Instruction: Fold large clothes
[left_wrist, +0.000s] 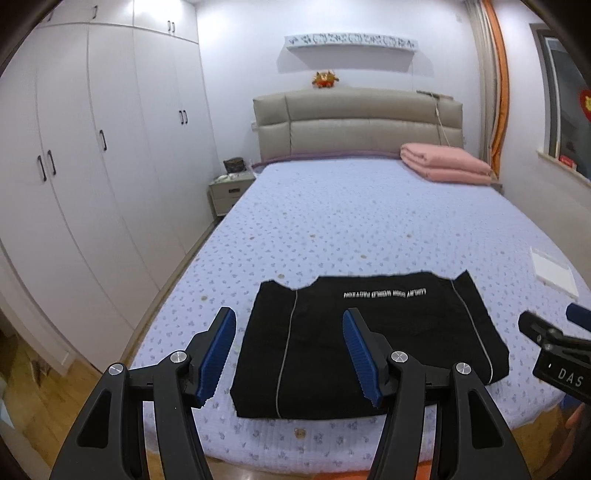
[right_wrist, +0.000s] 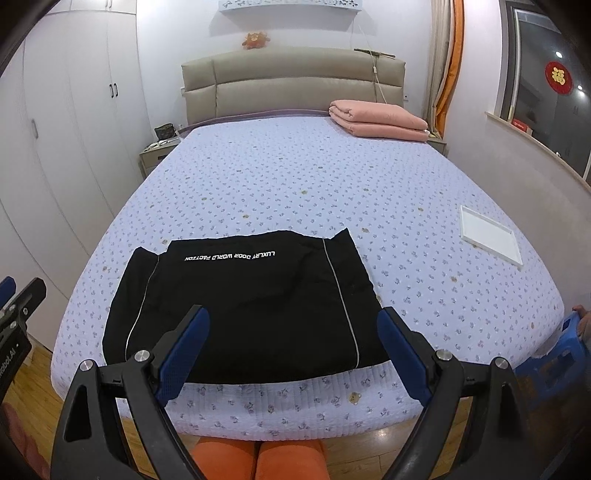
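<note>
**Operator:** Garment (right_wrist: 240, 306) was what I worried about. The black top lay partly folded on the bed (right_wrist: 332, 177), at six o'clock near the foot edge, its printed lettering toward twelve.

**Observer:** And your tools?

**Operator:** I had the left hand-held gripper (left_wrist: 290, 354) spread wide, nothing between its pads, hanging above the garment's nine o'clock edge. The right hand-held gripper (right_wrist: 293, 350) stood wide as well, empty, over the near hem.

**Observer:** So what could have failed?

**Operator:** I judged a pinch might catch only the top layer, so the layers beneath would slide apart. Pads digging too deep could have dragged the bedspread too. With the cloth so close to the foot edge, a pull toward six might have slid it off.
</note>
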